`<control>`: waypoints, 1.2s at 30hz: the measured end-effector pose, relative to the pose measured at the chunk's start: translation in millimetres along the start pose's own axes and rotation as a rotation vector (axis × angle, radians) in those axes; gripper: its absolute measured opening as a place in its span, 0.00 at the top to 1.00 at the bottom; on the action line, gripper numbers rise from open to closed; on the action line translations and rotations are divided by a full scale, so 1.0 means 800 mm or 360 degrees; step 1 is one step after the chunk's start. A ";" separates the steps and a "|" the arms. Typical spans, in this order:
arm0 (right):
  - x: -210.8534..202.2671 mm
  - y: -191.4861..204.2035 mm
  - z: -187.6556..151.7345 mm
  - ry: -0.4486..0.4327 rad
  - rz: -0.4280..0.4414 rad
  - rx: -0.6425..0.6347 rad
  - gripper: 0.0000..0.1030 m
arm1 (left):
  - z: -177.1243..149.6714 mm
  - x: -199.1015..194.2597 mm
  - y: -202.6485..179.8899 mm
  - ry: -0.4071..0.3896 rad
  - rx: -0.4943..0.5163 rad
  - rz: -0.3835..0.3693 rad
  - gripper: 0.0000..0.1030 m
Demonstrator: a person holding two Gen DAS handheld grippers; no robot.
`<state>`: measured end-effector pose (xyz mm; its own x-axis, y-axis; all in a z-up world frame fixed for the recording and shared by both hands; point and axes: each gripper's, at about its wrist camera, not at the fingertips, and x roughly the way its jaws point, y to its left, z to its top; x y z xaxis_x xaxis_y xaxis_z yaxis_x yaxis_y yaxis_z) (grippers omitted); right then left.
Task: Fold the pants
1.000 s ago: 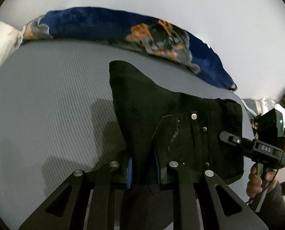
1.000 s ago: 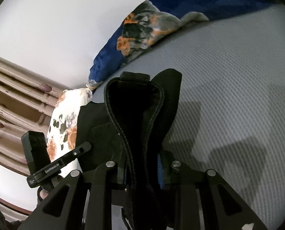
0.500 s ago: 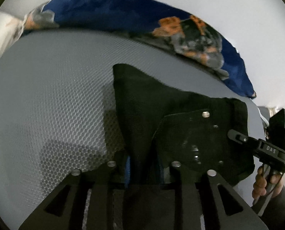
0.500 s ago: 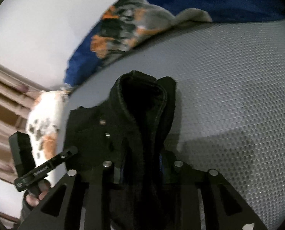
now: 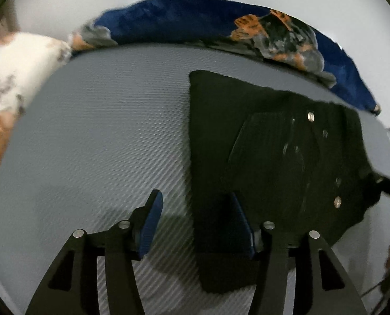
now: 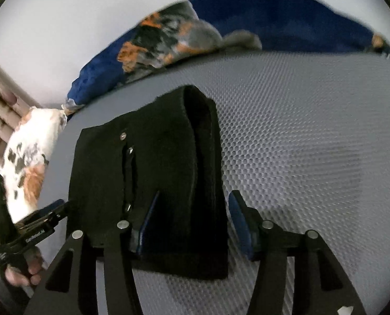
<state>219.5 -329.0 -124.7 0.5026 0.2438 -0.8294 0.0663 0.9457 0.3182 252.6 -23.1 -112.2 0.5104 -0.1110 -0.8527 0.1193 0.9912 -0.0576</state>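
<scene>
The black pants (image 5: pixel 273 162) lie folded flat on the grey textured bed surface (image 5: pixel 103 136), with metal buttons and rivets showing near the waist. My left gripper (image 5: pixel 199 223) is open, its blue pads straddling the pants' left edge. In the right wrist view the pants (image 6: pixel 163 162) lie under my right gripper (image 6: pixel 195 220), which is open with the fabric's right edge between its blue pads. Neither gripper holds the cloth. The left gripper also shows at the lower left of the right wrist view (image 6: pixel 61 207), held by a hand.
A blue blanket with an orange and grey print (image 5: pixel 247 31) is bunched along the far edge of the bed against a white wall. A white pillow with orange and black spots (image 6: pixel 27 162) lies at the bed's end.
Both grippers were shut on the pants and held them lifted. Now the pants lie flat on the bed and both grippers have opened and let go.
</scene>
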 end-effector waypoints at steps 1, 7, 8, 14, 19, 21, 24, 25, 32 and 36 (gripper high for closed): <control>-0.009 0.006 -0.004 -0.0026 -0.0045 -0.0036 0.46 | -0.008 -0.008 -0.001 -0.0014 0.0009 0.0037 0.46; -0.053 0.035 -0.044 -0.0142 -0.0195 -0.0155 0.31 | -0.057 -0.041 -0.001 -0.0042 -0.0013 0.0154 0.43; -0.056 0.039 -0.049 -0.0148 -0.0201 -0.0160 0.31 | -0.064 -0.045 -0.001 -0.0043 -0.0019 0.0155 0.43; -0.077 0.068 -0.096 -0.0197 -0.0279 -0.0227 0.23 | -0.099 -0.075 -0.004 -0.0079 -0.0047 0.0195 0.42; -0.085 0.087 -0.121 -0.0209 -0.0256 -0.0254 0.22 | -0.121 -0.093 -0.008 -0.0097 -0.0051 0.0199 0.42; -0.089 0.093 -0.127 -0.0217 -0.0253 -0.0259 0.22 | -0.129 -0.099 -0.011 -0.0106 -0.0041 0.0206 0.42; -0.093 0.100 -0.135 -0.0227 -0.0238 -0.0265 0.21 | -0.138 -0.104 -0.012 -0.0108 -0.0037 0.0196 0.42; -0.095 0.101 -0.137 -0.0226 -0.0234 -0.0263 0.21 | -0.140 -0.106 -0.013 -0.0108 -0.0033 0.0196 0.42; -0.101 0.107 -0.151 -0.0222 -0.0217 -0.0269 0.21 | -0.149 -0.119 -0.016 -0.0156 -0.0031 0.0203 0.42; -0.104 0.110 -0.157 -0.0224 -0.0214 -0.0266 0.21 | -0.152 -0.125 -0.017 -0.0171 -0.0028 0.0198 0.42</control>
<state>75.4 -239.0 -85.7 0.6146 0.0920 -0.7834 0.0032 0.9929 0.1191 96.7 -16.7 -89.4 0.6084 0.0064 -0.7936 0.0351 0.9988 0.0349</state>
